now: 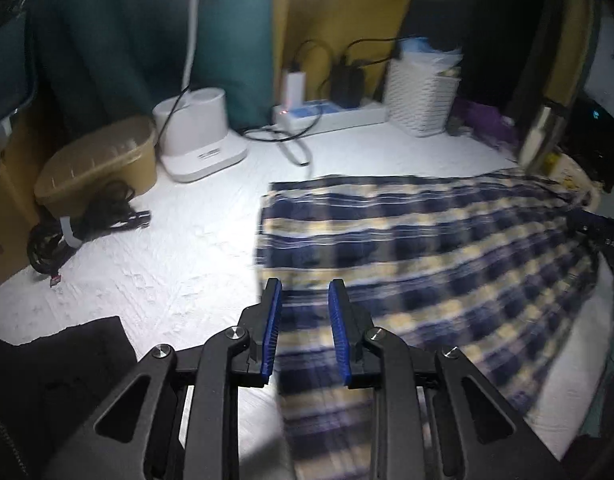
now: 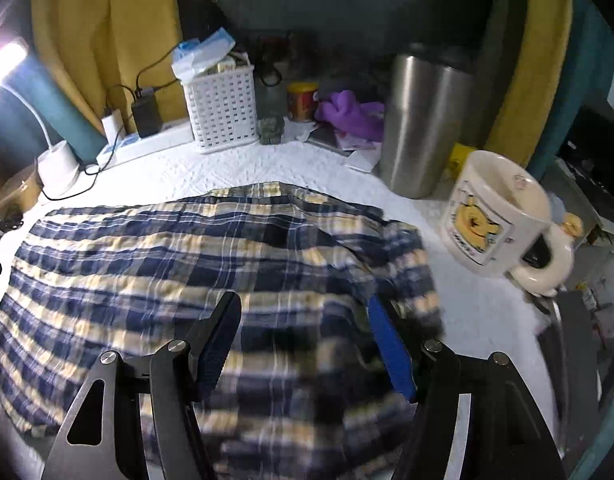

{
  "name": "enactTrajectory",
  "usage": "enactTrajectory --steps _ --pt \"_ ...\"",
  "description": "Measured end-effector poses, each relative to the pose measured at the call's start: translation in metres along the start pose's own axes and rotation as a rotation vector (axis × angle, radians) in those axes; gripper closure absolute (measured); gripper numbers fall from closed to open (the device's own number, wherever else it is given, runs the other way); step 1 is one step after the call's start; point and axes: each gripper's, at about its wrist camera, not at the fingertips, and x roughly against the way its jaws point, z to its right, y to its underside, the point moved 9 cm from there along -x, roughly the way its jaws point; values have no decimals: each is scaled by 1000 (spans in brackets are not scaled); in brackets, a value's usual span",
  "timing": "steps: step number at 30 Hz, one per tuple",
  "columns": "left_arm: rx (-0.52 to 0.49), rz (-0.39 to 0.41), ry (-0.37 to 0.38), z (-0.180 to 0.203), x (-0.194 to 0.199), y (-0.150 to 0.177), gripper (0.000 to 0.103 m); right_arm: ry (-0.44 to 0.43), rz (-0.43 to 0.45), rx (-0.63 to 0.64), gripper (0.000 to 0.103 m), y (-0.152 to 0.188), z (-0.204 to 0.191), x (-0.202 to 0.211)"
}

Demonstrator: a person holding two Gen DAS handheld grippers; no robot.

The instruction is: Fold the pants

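We've got the plaid pants [image 2: 179,252] spread mostly flat on the white desk [image 1: 179,264], so folding looks barely started. Our left tool [image 1: 305,328] hangs over one edge, narrowly parted, gripping nothing; our right tool [image 2: 307,344] gapes wide above the bunched end.

Both hand-held tools match. Left gripper [image 1: 305,286]: matte black linkage arms with triangular cut-outs, round silver screw heads at the pivots, and two fingers lined with ribbed blue pads [image 1: 271,336]. Right gripper [image 2: 305,300]: same black frame, same silver pivot screws, same cut-outs; only the right-hand blue pad [image 2: 391,348] shows its colour clearly, the other is shadowed and blurred. No cables or markings are legible.
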Motion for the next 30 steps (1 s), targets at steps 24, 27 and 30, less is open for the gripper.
enactTrajectory --steps 24,27,30 --pt "-21 -5 45 75 41 50 79 -59 -10 -117 21 80 31 47" --pt "-16 -31 61 85 34 59 79 -89 -33 -143 21 90 34 41" --pt "-46 -42 103 109 33 64 79 -103 -39 -154 21 94 37 36"
